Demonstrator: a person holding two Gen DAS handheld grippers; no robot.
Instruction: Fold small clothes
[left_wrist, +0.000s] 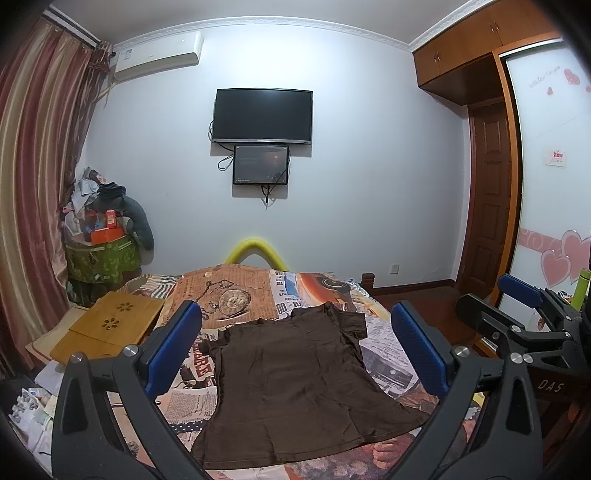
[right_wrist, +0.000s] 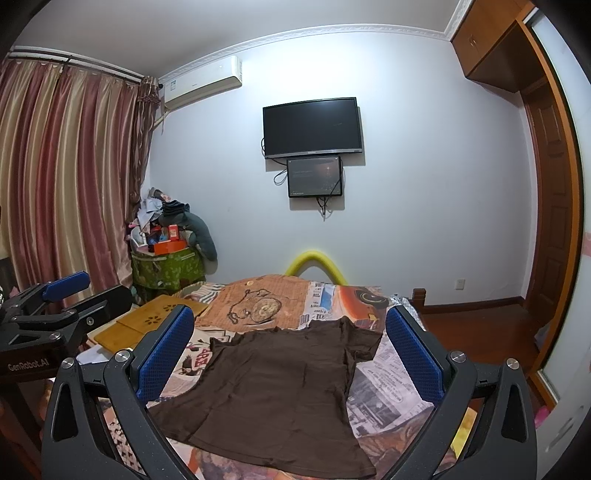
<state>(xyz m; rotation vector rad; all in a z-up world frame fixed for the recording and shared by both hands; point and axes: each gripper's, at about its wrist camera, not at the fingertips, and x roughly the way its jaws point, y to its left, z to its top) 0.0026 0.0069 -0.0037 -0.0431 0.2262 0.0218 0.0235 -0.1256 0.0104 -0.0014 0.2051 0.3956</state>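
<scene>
A small dark brown T-shirt (left_wrist: 295, 384) lies spread flat on the bed, hem toward me, collar and sleeves at the far end. It also shows in the right wrist view (right_wrist: 280, 391). My left gripper (left_wrist: 295, 343) is open and empty, held above the shirt's near half, blue pads wide apart. My right gripper (right_wrist: 288, 350) is open and empty, also above the shirt. In the left wrist view the right gripper (left_wrist: 524, 314) shows at the right edge. In the right wrist view the left gripper (right_wrist: 62, 295) shows at the left edge.
The bed (left_wrist: 236, 295) has a newspaper-print cover. A wooden lap tray (left_wrist: 110, 325) lies on its left side. A green bin heaped with clutter (left_wrist: 99, 254) stands by the curtain. A wardrobe (left_wrist: 554, 184) and door are at right. A yellow foam tube (left_wrist: 256, 247) arches at the bed's foot.
</scene>
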